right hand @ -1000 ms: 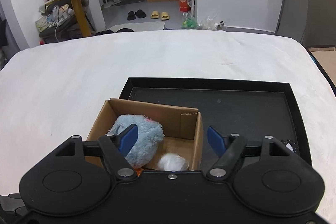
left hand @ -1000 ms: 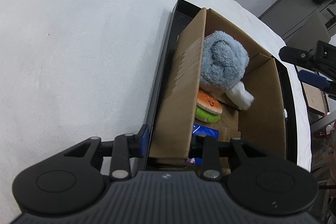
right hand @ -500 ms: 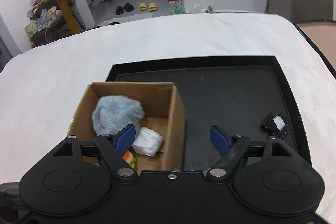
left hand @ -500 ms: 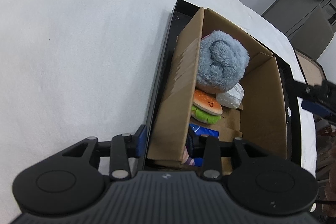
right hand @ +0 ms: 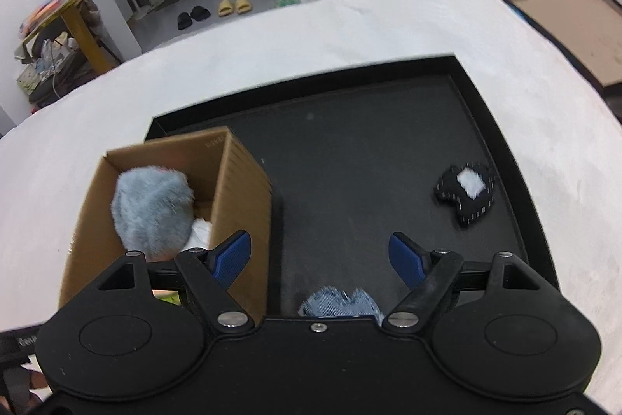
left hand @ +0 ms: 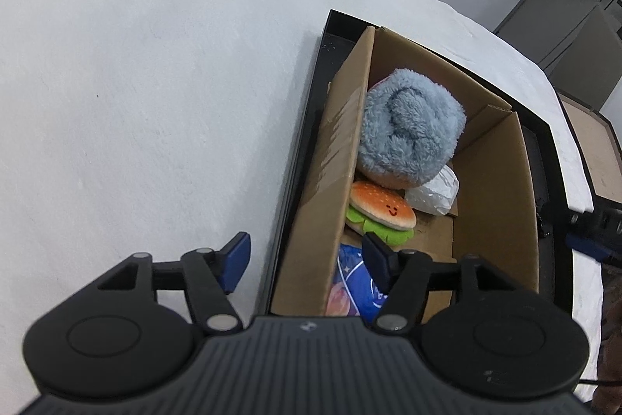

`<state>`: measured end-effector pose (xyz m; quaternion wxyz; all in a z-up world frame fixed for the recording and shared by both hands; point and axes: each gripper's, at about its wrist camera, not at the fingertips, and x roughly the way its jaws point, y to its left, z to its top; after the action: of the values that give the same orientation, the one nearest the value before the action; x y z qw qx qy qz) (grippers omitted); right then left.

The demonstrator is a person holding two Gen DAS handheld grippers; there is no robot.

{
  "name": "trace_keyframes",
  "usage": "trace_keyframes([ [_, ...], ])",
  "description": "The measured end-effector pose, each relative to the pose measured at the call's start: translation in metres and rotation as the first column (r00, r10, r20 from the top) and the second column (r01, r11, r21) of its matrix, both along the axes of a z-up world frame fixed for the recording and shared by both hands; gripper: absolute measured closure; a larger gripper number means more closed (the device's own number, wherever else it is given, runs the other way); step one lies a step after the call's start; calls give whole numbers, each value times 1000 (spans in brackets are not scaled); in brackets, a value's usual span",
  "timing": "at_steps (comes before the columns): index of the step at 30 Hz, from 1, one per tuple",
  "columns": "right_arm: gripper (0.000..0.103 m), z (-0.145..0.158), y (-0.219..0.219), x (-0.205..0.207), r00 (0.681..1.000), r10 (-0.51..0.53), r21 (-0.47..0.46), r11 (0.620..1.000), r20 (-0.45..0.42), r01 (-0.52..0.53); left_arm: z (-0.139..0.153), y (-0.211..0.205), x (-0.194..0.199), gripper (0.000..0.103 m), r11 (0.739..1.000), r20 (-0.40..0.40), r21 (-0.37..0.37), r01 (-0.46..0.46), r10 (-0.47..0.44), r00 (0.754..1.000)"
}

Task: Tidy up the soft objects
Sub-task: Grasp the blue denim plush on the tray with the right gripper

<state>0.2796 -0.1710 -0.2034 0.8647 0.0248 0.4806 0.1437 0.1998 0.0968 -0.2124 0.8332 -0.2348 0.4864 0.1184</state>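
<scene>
**Denim piece is lying closest to the right gripper**

Denim piece (right hand: pixel 339 301) is resting on the black tray (right hand: pixel 501 139) at 6 o'clock, just under the right gripper (right hand: pixel 319 257), whose fingers are spreading wide and holding nothing. Black pouch (right hand: pixel 464 193) is lying at 2 o'clock, well apart. Left gripper (left hand: pixel 307 261), also spread, is straddling the cardboard box (left hand: pixel 330 158) wall.

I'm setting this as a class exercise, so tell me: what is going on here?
A person with a gripper in each hand is sorting soft toys into a cardboard box on a black tray. The box holds a fluffy blue toy, a burger toy and a white bundle. Both the left gripper and right gripper are open and empty. A black toy and a denim piece remain on the tray.
</scene>
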Motion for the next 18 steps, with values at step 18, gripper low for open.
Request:
trace_keyframes([
  [18, 27, -62, -6, -7, 984, 7, -91, 996, -176, -23, -3, -11, 20, 39, 999, -33, 37, 3, -2, 999],
])
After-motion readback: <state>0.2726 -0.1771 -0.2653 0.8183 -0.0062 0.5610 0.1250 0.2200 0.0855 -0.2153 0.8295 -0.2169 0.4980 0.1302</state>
